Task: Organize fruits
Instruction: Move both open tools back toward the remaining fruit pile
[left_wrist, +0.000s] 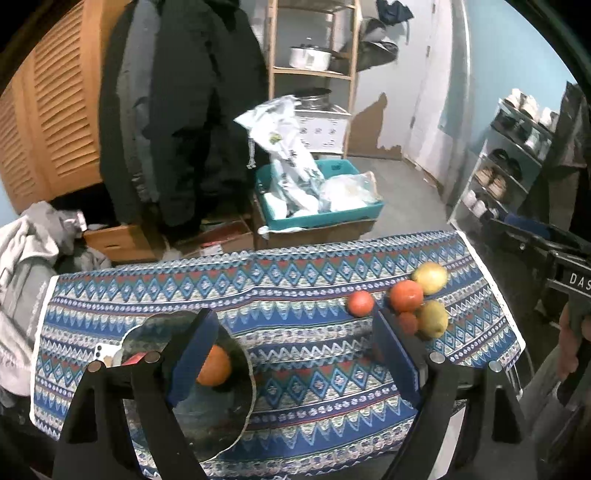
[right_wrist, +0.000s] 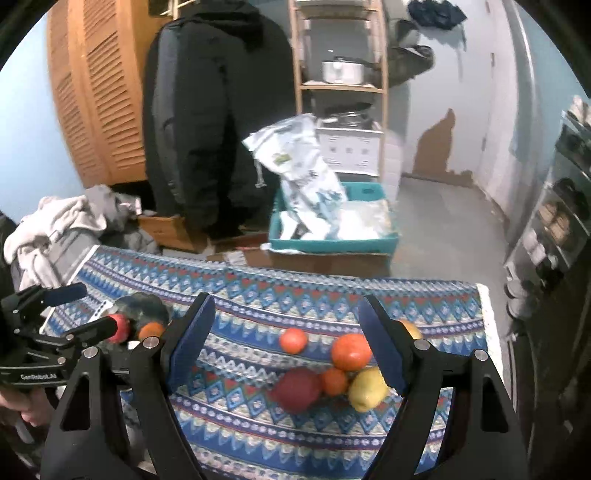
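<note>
Patterned blue cloth (left_wrist: 295, 280) covered the table, with a dark coat, a wooden shelf and a teal bin behind it. At the left stood a glass bowl (left_wrist: 207, 417) holding an orange (left_wrist: 216, 365); the right wrist view also showed a red fruit (right_wrist: 119, 326) there. Above the bowl the left gripper (left_wrist: 291, 347) hung with its jaws wide and empty. Further right, loose fruit lay clustered on the cloth: a small tomato (right_wrist: 293, 339), a dark red apple (right_wrist: 297, 389), a larger tomato (right_wrist: 351, 351) and a yellow pear (right_wrist: 367, 389). Over this cluster the right gripper (right_wrist: 286, 332) gaped wide, holding nothing.
</note>
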